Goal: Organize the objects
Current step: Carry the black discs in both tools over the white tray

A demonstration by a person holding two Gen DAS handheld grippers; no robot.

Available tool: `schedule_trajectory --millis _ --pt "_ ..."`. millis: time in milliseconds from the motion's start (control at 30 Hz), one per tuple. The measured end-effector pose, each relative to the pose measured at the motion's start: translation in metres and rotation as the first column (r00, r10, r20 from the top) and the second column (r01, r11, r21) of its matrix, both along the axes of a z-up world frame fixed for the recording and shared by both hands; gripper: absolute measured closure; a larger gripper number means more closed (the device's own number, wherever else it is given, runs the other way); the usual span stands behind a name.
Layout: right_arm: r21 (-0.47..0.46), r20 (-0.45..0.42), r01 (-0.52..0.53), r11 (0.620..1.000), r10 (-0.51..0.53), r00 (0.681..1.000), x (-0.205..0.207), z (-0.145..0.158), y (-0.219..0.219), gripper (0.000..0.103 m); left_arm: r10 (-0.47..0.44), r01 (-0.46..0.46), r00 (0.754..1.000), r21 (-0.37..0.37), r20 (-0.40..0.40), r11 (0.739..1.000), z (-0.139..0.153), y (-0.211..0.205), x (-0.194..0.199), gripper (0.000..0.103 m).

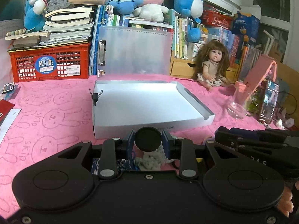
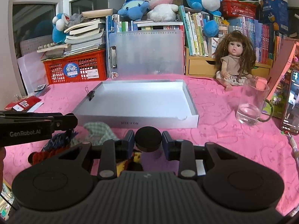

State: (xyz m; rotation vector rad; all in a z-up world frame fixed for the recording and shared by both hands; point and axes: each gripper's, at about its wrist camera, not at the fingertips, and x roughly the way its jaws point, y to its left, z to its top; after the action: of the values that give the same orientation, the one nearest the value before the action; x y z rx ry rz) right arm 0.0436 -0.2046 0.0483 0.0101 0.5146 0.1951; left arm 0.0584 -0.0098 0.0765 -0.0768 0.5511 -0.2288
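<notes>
A shallow white box (image 1: 121,128) (image 2: 130,123) lies open on the pink rabbit-print cloth, with a black binder clip (image 1: 96,97) on its left wall. Just in front of it, my left gripper (image 1: 148,133) is shut on a patchwork cloth (image 1: 149,160) that shows grey-white between its blue pads. From the right wrist view, the left gripper (image 2: 74,120) hangs above the table with green-check and blue-fringed cloth (image 2: 97,132) dangling under it. My right gripper (image 2: 148,133) is closed on a yellow and red part of the cloth (image 2: 134,158). A black round disc sits between each gripper's fingertips.
A glass mug (image 1: 237,102) (image 2: 250,108) and a phone (image 2: 291,102) stand right of the box. A doll (image 1: 213,65) sits behind them. A translucent clipboard (image 1: 134,52), a red crate (image 1: 50,61), books and plush toys line the back. Cards lie at the left edge.
</notes>
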Motion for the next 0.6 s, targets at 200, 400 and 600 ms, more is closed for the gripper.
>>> schedule_trajectory --millis 200,400,600 --pt "0.011 -0.012 -0.006 1.0 0.006 1.0 0.015 0.001 0.0 0.066 0.014 -0.015 1.0 -0.034 -0.027 0.999 -0.001 0.004 0.021 0.073" --pt "0.03 -0.032 -0.001 1.0 0.002 0.999 0.034 0.001 -0.003 0.066 0.019 -0.02 0.999 -0.022 -0.033 1.0 -0.003 0.001 0.039 0.073" --pt "0.055 -0.044 0.005 0.998 -0.002 0.999 0.059 0.002 -0.008 0.066 0.028 -0.029 0.998 -0.027 -0.059 0.999 -0.007 -0.001 0.066 0.073"
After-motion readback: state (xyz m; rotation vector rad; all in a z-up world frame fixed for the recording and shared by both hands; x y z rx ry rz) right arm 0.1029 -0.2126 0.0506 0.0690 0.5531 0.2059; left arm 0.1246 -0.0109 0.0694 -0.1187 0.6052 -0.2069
